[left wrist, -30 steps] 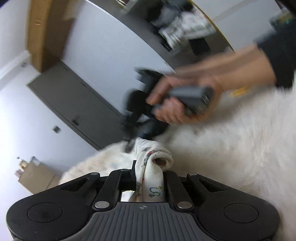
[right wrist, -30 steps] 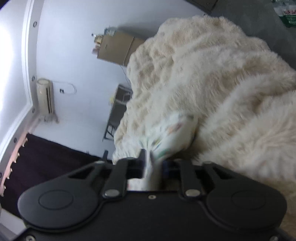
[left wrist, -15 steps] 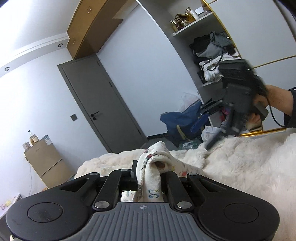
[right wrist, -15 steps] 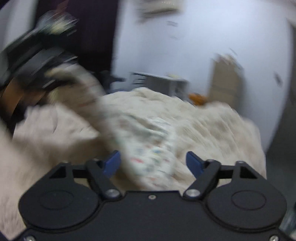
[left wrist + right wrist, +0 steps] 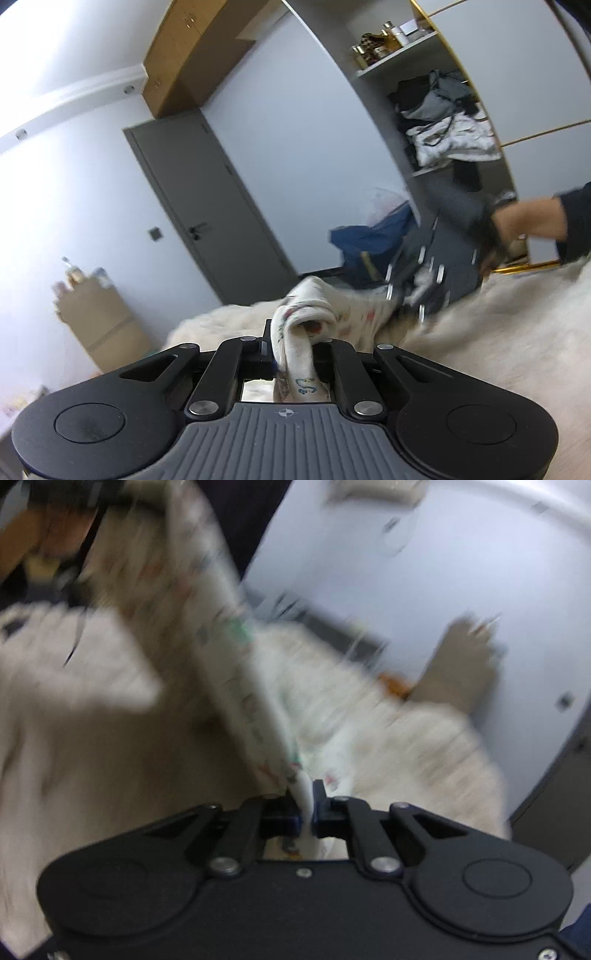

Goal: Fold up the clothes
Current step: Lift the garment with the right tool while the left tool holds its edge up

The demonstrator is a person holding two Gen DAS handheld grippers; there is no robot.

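Pinching the printed garment [image 5: 295, 332], left gripper [image 5: 293, 354] sees the door [image 5: 210, 206]; right gripper [image 5: 304, 812] grips it too.

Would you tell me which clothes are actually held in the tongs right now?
The white printed garment, clamped by both left tongs and right tongs; the heaped clothes on the wardrobe shelf lie untouched.

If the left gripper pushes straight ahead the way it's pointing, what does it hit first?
Beyond the printed garment it already pinches, the left gripper would likely meet the fluffy white blanket first; depth is unclear.
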